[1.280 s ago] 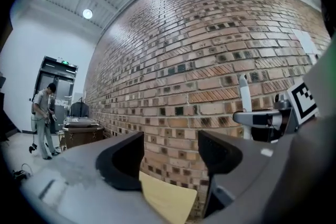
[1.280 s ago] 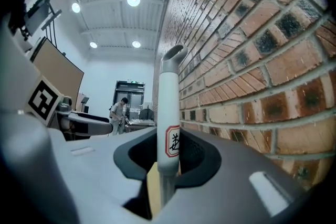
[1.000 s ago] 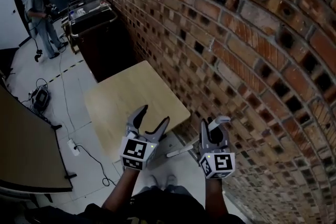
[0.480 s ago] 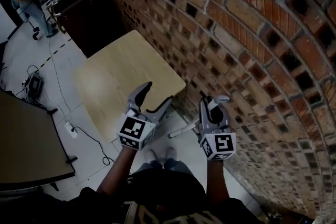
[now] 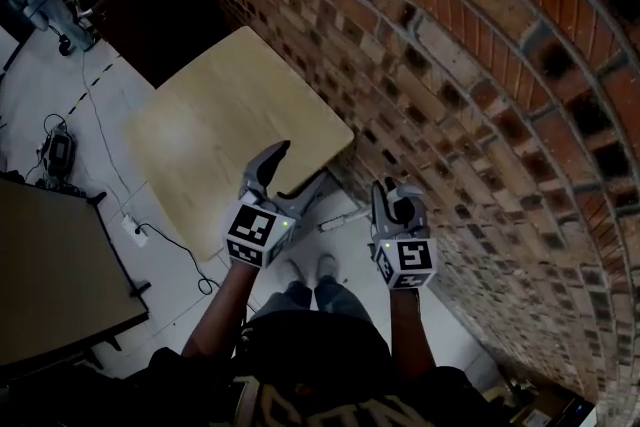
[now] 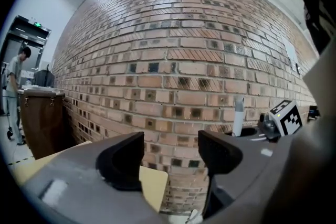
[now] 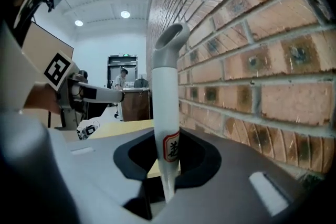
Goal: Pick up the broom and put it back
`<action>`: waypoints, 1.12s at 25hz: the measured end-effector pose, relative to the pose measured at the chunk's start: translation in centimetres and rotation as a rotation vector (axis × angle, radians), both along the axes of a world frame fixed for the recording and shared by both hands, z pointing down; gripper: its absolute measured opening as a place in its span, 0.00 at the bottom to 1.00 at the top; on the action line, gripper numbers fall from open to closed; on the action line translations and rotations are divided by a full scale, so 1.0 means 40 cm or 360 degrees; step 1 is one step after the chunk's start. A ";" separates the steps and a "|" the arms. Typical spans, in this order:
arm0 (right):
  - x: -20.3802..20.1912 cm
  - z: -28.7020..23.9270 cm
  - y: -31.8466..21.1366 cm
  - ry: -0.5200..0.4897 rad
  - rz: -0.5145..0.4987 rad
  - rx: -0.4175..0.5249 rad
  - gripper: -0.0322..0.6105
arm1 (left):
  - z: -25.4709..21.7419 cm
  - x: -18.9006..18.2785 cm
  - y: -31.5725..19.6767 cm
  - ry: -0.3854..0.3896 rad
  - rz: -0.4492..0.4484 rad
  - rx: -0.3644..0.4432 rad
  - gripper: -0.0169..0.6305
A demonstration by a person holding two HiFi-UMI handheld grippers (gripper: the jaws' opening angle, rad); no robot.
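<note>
Right gripper (image 7: 167,165) clamps the white broom handle (image 7: 167,86) close beside the brick wall (image 7: 252,60), likely to lean it there. Left gripper (image 6: 168,157) gapes empty.

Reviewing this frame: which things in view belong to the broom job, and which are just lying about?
Part of the job:
- broom, its white handle clamped in the right gripper
- left gripper, jaws apart and empty

Just lying about:
- wooden table
- brick wall
- brown cart
- person in the background
</note>
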State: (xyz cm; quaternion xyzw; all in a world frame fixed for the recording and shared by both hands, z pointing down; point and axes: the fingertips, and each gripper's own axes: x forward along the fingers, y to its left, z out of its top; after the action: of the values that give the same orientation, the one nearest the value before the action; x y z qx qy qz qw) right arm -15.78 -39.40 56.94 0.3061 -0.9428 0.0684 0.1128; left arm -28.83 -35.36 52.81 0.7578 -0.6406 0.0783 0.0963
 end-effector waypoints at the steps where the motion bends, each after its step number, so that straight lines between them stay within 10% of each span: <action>1: -0.004 0.026 -0.002 0.0024 -0.0003 -0.0024 0.17 | 0.015 -0.003 -0.006 0.0004 0.0006 -0.0014 0.53; 15: -0.203 0.409 -0.071 0.0341 -0.0142 -0.0351 0.17 | 0.219 -0.074 -0.003 0.0069 -0.0052 -0.0253 0.53; 28: -0.319 0.638 -0.276 0.0543 0.0112 -0.0508 0.17 | 0.273 -0.153 0.097 0.0105 -0.0237 -0.0350 0.53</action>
State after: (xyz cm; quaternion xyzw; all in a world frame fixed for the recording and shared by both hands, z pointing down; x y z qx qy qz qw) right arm -28.55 -50.44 82.45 0.3242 -0.8761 0.1678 0.3150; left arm -34.95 -31.47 63.72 0.6952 -0.6790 0.1159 0.2054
